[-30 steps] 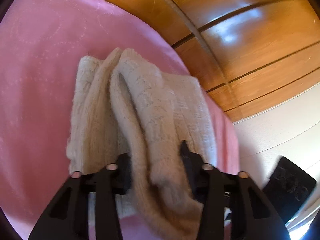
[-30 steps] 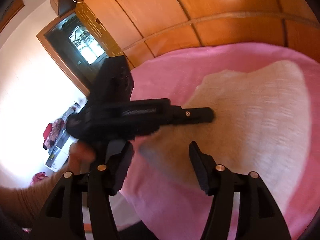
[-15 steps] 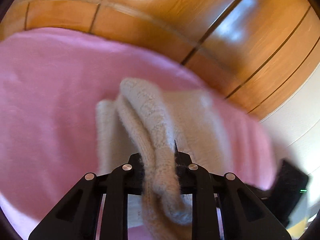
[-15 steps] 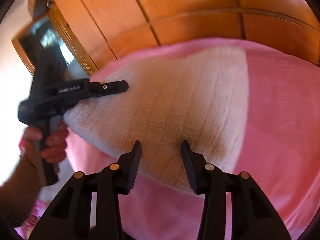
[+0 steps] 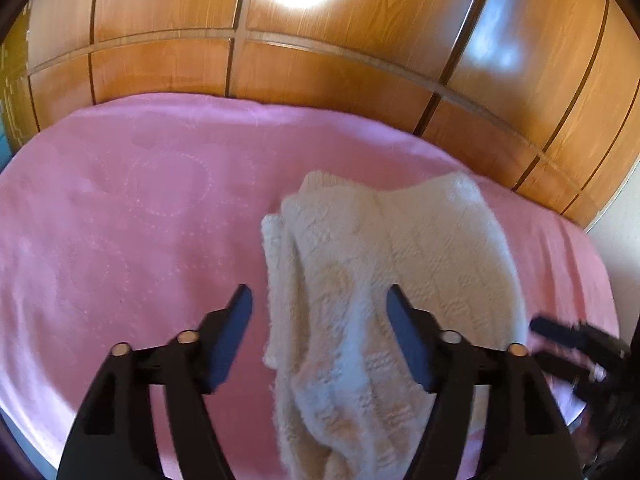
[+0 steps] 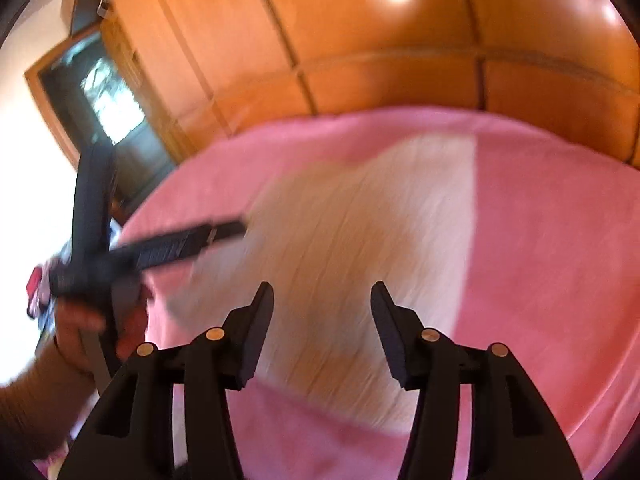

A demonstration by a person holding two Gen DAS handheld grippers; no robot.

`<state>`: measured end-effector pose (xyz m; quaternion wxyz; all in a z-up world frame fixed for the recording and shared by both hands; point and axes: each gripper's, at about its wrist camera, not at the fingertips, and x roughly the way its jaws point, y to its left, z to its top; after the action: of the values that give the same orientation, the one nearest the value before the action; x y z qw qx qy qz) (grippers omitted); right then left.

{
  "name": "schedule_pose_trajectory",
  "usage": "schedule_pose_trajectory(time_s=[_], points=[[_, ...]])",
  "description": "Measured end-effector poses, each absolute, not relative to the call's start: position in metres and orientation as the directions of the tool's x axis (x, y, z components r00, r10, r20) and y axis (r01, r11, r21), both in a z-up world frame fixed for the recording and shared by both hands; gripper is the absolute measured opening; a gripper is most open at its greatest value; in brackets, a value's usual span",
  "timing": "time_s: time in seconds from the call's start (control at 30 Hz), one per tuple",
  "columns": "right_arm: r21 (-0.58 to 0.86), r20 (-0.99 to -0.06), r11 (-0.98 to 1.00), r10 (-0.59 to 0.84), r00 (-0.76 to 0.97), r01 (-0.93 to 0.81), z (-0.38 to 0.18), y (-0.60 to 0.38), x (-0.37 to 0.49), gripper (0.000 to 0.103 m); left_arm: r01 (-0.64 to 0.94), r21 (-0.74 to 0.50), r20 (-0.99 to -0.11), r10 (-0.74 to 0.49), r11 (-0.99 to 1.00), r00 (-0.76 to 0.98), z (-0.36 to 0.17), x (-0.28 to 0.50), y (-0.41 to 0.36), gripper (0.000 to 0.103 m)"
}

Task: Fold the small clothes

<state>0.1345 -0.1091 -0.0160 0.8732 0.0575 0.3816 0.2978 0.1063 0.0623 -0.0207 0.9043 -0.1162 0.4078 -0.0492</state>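
Observation:
A cream knitted garment (image 5: 400, 264) lies folded on the pink blanket (image 5: 140, 220). One thick fold of it runs down between the jaws of my left gripper (image 5: 318, 300), which are opening, with neither pad pressing on the knit. In the right wrist view the same garment (image 6: 360, 248) is blurred. My right gripper (image 6: 322, 296) hovers over its near edge, its jaws opening with nothing pinched between them. The left gripper (image 6: 180, 246) shows at the garment's left side, held by a hand (image 6: 92, 320). The right gripper (image 5: 576, 340) shows at the garment's right edge.
A wooden panelled wardrobe (image 5: 320, 68) stands just behind the bed. A dark doorway (image 6: 108, 108) opens at the far left. The blanket's left half (image 5: 100, 260) carries nothing. The bed's near edge runs just below both grippers.
My left gripper was shut on the thick fold half a second ago and has let it go, jaws spreading wide. The right gripper's jaws narrowed, then widened, as it slid along the garment's near edge.

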Motion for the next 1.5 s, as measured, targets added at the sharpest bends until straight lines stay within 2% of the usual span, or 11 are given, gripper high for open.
schedule_pose_trajectory(time_s=[0.17,0.3,0.37,0.47,0.5,0.57,0.63,0.73,1.17,1.27,1.5], points=[[0.27,-0.648,0.863,0.49,0.582,-0.427,-0.013,-0.098,0.175,0.051,-0.016,-0.222,-0.767,-0.164,0.975,0.621,-0.032,0.125,0.054,0.069],[0.199,-0.719,0.895,0.41,0.561,-0.4,-0.04,-0.08,0.202,0.052,-0.02,-0.189,-0.808,-0.144,0.982,0.572,-0.06,0.136,0.049,0.069],[0.115,-0.742,0.902,0.357,0.568,-0.416,-0.062,-0.063,0.207,0.054,-0.029,-0.2,-0.807,-0.148,0.979,0.572,-0.07,0.136,0.054,0.07],[0.091,-0.724,0.906,0.346,0.597,-0.414,-0.064,-0.059,0.205,0.056,-0.045,-0.28,-0.791,-0.204,0.959,0.576,-0.078,0.134,0.066,0.07],[0.1,-0.721,0.903,0.356,0.595,-0.418,-0.062,-0.061,0.204,0.058,-0.042,-0.288,-0.787,-0.212,0.957,0.579,-0.077,0.133,0.068,0.07],[0.139,-0.707,0.887,0.401,0.583,-0.441,-0.059,-0.068,0.2,0.068,-0.034,-0.289,-0.781,-0.215,0.957,0.587,-0.076,0.13,0.066,0.069],[0.192,-0.691,0.863,0.457,0.561,-0.467,-0.054,-0.078,0.198,0.082,-0.023,-0.273,-0.774,-0.206,0.962,0.598,-0.074,0.128,0.063,0.07],[0.229,-0.667,0.861,0.478,0.572,-0.453,-0.044,-0.092,0.193,0.091,-0.017,-0.253,-0.769,-0.191,0.967,0.61,-0.073,0.125,0.06,0.07],[0.446,-0.675,0.829,0.559,0.481,-0.337,-0.073,-0.132,0.218,0.098,0.002,-0.265,-0.75,-0.207,0.964,0.629,-0.075,0.12,0.059,0.07],[0.503,-0.663,0.801,0.599,0.449,-0.325,-0.08,-0.138,0.223,0.099,-0.01,-0.262,-0.75,-0.197,0.965,0.632,-0.076,0.12,0.059,0.076],[0.673,-0.595,0.674,0.738,0.318,-0.305,-0.104,-0.146,0.239,0.101,0.013,-0.391,-0.725,-0.317,0.92,0.611,-0.086,0.125,0.074,0.076]])
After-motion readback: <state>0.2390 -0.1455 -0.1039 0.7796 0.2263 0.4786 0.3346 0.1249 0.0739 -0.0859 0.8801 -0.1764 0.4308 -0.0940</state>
